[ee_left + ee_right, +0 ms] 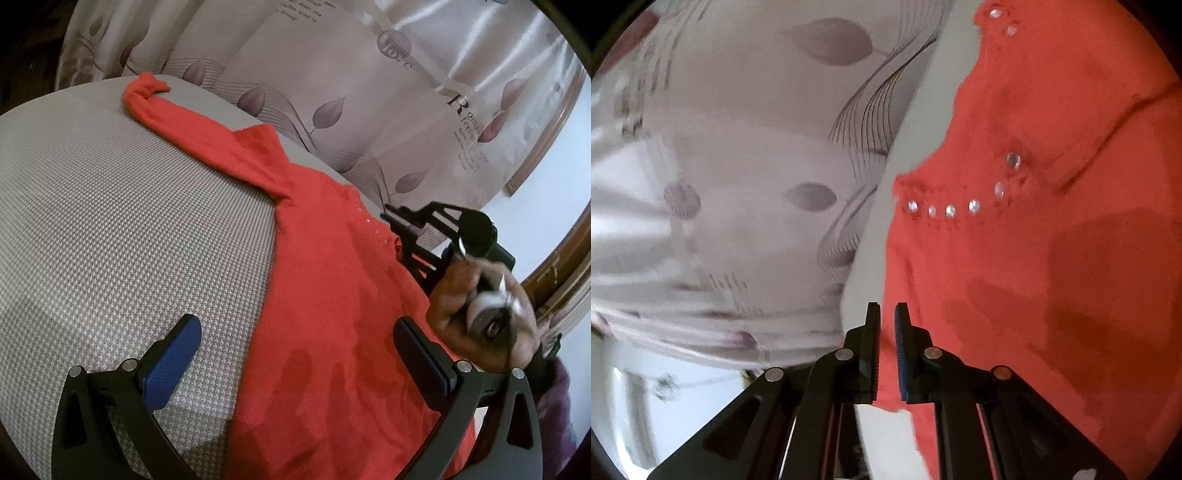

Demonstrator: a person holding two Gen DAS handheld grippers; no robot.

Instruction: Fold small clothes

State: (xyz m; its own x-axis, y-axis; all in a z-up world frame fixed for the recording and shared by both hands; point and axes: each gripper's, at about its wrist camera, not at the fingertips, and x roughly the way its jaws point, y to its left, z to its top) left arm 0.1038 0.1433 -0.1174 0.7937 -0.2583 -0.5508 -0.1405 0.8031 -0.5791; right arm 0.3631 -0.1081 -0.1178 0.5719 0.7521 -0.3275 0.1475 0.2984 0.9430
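Two grippers, right gripper (887, 347) seemingly pinching sweater (1052, 258) edge

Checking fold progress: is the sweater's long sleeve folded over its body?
No, the red sweater's sleeve lies stretched out across the grey surface.

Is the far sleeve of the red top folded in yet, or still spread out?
Still spread. The sleeve lies stretched straight away from the red top across the grey surface, its cuff bunched near the far edge.
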